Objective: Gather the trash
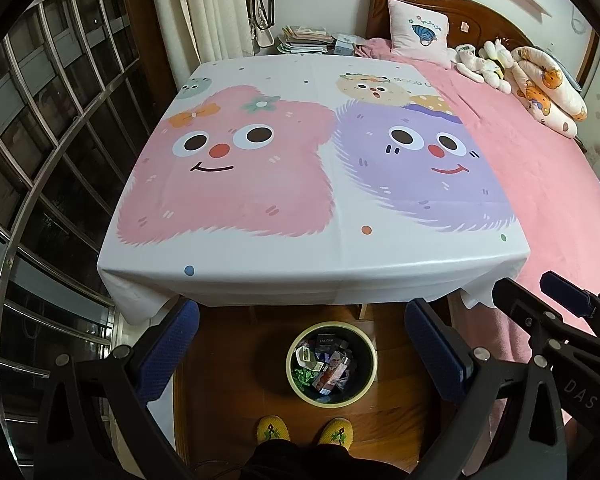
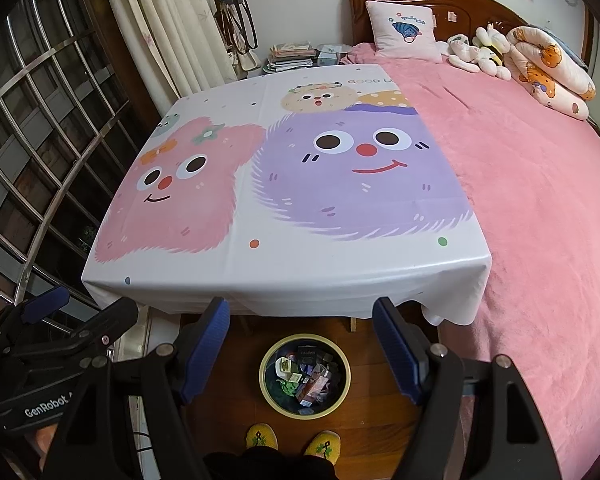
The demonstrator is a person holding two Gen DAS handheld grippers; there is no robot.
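Both the left gripper (image 1: 302,344) and right gripper (image 2: 300,346) hung spread apart, empty, above the floor bin (image 1: 370,364) holding what looked like wrappers and cartons (image 1: 327,364), beside the cartoon-clothed surface (image 1: 312,264)

Table legs are hidden beneath the tablecloth (image 1: 300,276), the person is cut off above the slippers (image 2: 262,436) by the lower edge, and wrappers in the bin (image 2: 268,384) are too small to identify.
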